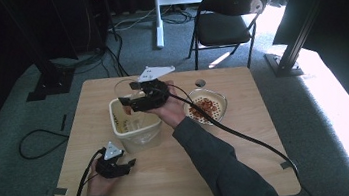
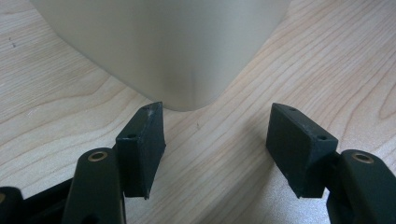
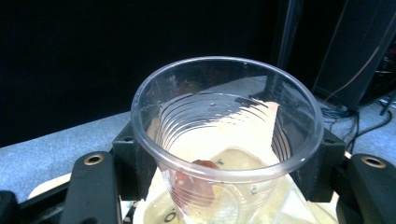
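My right gripper (image 1: 128, 102) is shut on a clear plastic cup (image 1: 125, 90), held over the back of a white square tub (image 1: 114, 119) at the table's middle. In the right gripper view the cup (image 3: 224, 116) sits upright between the two black jaws. A reddish piece (image 3: 201, 179) lies at its bottom, and the tub (image 3: 299, 205) is just beneath. My left gripper (image 1: 129, 163) rests low on the table near the tub's front corner. Its jaws stand open with nothing between them (image 2: 219, 144), and the tub's corner (image 2: 163, 46) is just ahead.
A white perforated bowl (image 1: 219, 103) holding red pieces (image 1: 206, 106) stands right of the tub. The right gripper's black cable (image 1: 248, 137) trails across the table to the front right. A black folding chair (image 1: 225, 18) stands beyond the far edge.
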`<action>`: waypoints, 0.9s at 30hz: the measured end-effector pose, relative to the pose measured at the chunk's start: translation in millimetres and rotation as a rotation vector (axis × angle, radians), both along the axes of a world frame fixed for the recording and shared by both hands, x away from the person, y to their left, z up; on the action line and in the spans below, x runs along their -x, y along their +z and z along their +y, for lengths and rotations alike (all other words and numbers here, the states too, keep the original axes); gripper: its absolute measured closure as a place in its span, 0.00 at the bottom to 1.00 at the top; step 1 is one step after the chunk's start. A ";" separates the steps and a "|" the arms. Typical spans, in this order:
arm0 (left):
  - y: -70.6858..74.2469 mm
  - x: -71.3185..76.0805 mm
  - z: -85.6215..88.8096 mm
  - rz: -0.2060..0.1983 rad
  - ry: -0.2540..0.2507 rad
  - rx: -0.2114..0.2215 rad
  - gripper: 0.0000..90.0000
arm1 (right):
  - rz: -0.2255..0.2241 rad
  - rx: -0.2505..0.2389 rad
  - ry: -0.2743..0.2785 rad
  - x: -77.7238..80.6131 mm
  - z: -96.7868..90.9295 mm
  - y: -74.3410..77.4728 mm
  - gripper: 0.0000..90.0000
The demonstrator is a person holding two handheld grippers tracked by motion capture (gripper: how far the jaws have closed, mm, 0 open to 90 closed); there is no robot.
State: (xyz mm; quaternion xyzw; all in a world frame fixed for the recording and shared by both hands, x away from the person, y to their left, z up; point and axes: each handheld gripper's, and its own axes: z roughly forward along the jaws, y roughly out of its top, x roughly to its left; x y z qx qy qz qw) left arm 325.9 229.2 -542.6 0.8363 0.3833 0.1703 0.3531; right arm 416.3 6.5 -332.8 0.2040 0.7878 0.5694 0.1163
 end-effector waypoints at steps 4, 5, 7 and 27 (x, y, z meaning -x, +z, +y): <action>0.0 0.1 -0.2 0.000 0.001 0.001 0.42 | 0.009 0.000 0.001 -1.6 3.3 -4.6 0.36; 0.1 0.0 0.0 0.000 0.000 -0.002 0.42 | 0.012 0.001 0.002 -2.3 3.7 -5.5 0.36; 0.1 -0.1 0.0 0.000 -0.001 -0.002 0.42 | 0.014 -0.001 0.008 -3.7 5.1 -7.2 0.35; 0.2 0.0 -0.4 0.002 0.000 -0.001 0.42 | 0.100 -0.011 0.029 -21.0 15.1 -26.2 0.28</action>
